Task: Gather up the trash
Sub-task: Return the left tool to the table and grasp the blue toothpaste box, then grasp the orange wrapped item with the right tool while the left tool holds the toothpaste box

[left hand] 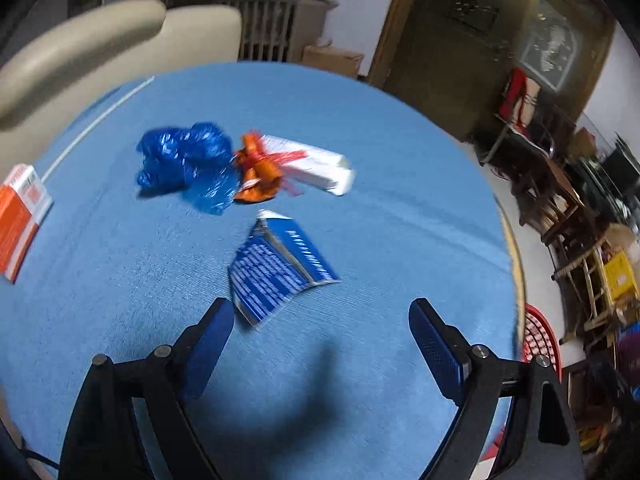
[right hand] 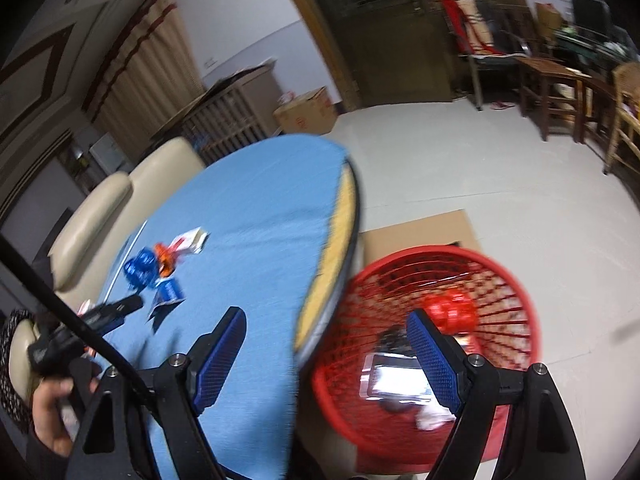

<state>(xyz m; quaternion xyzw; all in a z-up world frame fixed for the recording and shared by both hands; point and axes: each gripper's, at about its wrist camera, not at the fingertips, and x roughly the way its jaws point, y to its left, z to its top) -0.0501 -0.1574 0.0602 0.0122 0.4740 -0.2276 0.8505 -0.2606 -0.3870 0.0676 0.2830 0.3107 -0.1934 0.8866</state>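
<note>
Trash lies on the blue-covered round table (left hand: 120, 280): a crumpled blue plastic bag (left hand: 188, 164), an orange wrapper (left hand: 256, 174), a white box (left hand: 320, 164) and a flat blue packet (left hand: 280, 270). My left gripper (left hand: 320, 320) is open and empty, hovering just short of the blue packet. My right gripper (right hand: 326, 344) is open and empty, straddling the table edge and the red mesh basket (right hand: 440, 251) on the floor. The basket holds a red crumpled piece (right hand: 450, 312) and clear packaging (right hand: 396, 378). In the right wrist view, a hand (right hand: 48, 408) holds the left gripper (right hand: 120, 308) near the trash.
An orange and white box (left hand: 20, 216) lies at the table's left edge. A beige sofa (left hand: 80, 52) stands behind the table. Flat cardboard (right hand: 420, 232) lies under the basket. Wooden chairs and tables (right hand: 552, 84) crowd the far right; the grey floor (right hand: 440, 160) lies between.
</note>
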